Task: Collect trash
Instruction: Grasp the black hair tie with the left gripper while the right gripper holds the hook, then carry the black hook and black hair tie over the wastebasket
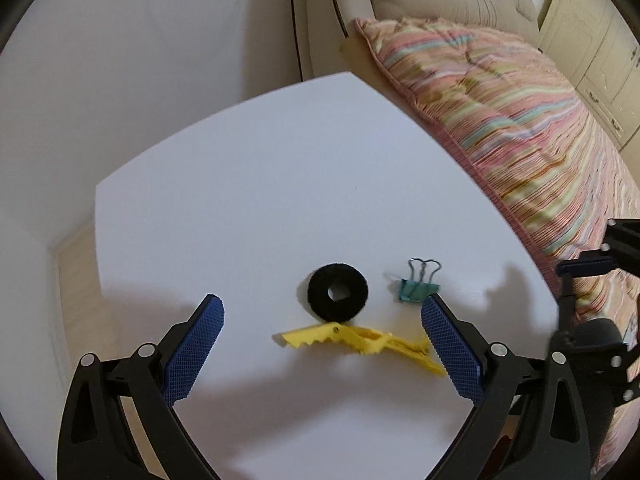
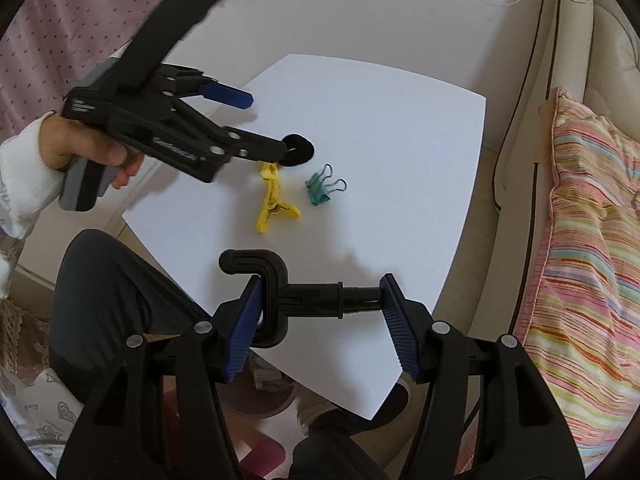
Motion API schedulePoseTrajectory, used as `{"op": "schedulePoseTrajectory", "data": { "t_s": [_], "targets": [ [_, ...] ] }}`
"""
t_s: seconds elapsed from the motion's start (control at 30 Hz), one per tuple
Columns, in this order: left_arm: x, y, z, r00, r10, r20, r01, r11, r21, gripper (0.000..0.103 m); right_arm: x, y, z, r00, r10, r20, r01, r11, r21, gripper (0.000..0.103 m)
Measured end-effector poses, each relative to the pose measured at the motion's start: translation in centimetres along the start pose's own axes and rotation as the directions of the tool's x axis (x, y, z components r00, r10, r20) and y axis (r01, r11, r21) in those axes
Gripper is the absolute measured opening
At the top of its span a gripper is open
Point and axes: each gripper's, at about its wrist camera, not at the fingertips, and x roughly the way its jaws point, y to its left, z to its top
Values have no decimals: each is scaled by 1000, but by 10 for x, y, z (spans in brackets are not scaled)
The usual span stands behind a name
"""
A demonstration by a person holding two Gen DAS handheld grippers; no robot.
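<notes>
Jaws of the left gripper (image 1: 322, 344) stood wide open and empty above the white counter (image 1: 240, 208), while the right gripper (image 2: 320, 312) was clamped on a black hooked tool (image 2: 276, 296). Just beyond the left jaws lay a yellow clip (image 1: 360, 342), touching the near edge of a black foam ring (image 1: 338, 292), with a green binder clip (image 1: 418, 290) beside that ring. Closing there risked pinching ring and yellow clip together or flicking the clip away.
</notes>
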Motion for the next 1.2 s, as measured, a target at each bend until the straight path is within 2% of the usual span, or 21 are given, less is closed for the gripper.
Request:
{"op": "schedulePoseTrajectory", "data": {
  "t_s": [0.1,0.2,0.43,0.5,0.57,0.63,0.7,0.97,1.2],
  "targets": [
    [8,0,2,1000,3,-9,-3,1000,7,94,1,-3,-2,1000,0,-1,0,1000,10,59],
    [16,0,4,1000,6,-27,-6,1000,11,75,2,-6,-2,1000,2,-3,-2,1000,13,59],
    [22,-1,4,999,11,-36,-10,1000,15,66,5,-7,-2,1000,12,-5,-12,1000,12,59],
    [24,-2,4,999,17,-41,-16,1000,17,54,6,-7,-2,1000,13,-6,-13,1000,12,59],
    [26,-2,4,999,24,-43,-23,1000,17,50,7,-7,-2,1000,15,-6,-15,1000,12,59],
    [26,-3,5,999,30,-36,-29,999,18,39,8,-7,-2,1000,18,-4,-18,1000,13,59],
    [26,-2,6,999,33,-35,-33,999,12,33,7,-7,-1,1000,17,-4,-17,1000,14,59],
    [14,-1,4,999,53,10,-53,999,2,30,6,-6,0,1000,11,14,-11,1000,21,59],
    [-25,-8,-7,995,70,74,-71,997,2,30,-6,1,2,999,-2,44,1,1000,18,59]
  ]
}}
